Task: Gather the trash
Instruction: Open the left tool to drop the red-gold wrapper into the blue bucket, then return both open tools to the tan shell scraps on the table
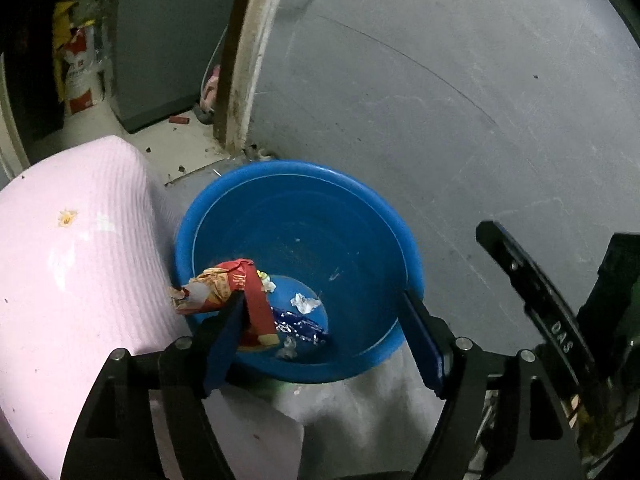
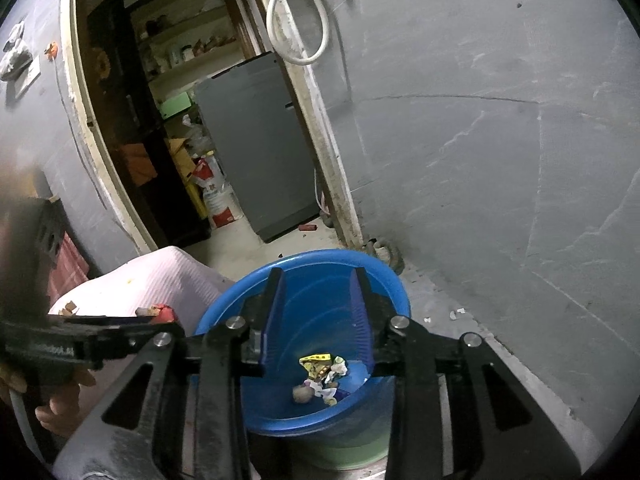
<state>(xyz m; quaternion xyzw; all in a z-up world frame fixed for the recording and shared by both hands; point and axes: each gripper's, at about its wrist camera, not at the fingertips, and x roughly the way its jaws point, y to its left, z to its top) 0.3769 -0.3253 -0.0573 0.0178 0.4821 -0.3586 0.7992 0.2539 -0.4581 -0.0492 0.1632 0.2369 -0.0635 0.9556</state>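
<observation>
A blue plastic bucket [image 1: 360,216] stands on the floor beside a pink mattress edge, with crumpled paper and wrapper scraps at its bottom [image 1: 304,304]. My left gripper [image 1: 324,300] is open over the bucket; a crumpled red and yellow wrapper [image 1: 228,288] clings to its left finger, over the bucket's near-left rim. My right gripper [image 2: 318,276] is open and empty above the same bucket [image 2: 384,284], where yellow and white trash [image 2: 320,372] lies at the bottom. The left gripper shows at the right wrist view's left edge [image 2: 80,336].
A pink ribbed mattress [image 1: 80,260] lies left of the bucket, with crumbs on it. A grey wall [image 1: 460,100] rises behind. A doorway [image 2: 180,120] leads to a room with a grey fridge [image 2: 256,148] and bags. A white cable [image 2: 304,20] hangs on the door frame.
</observation>
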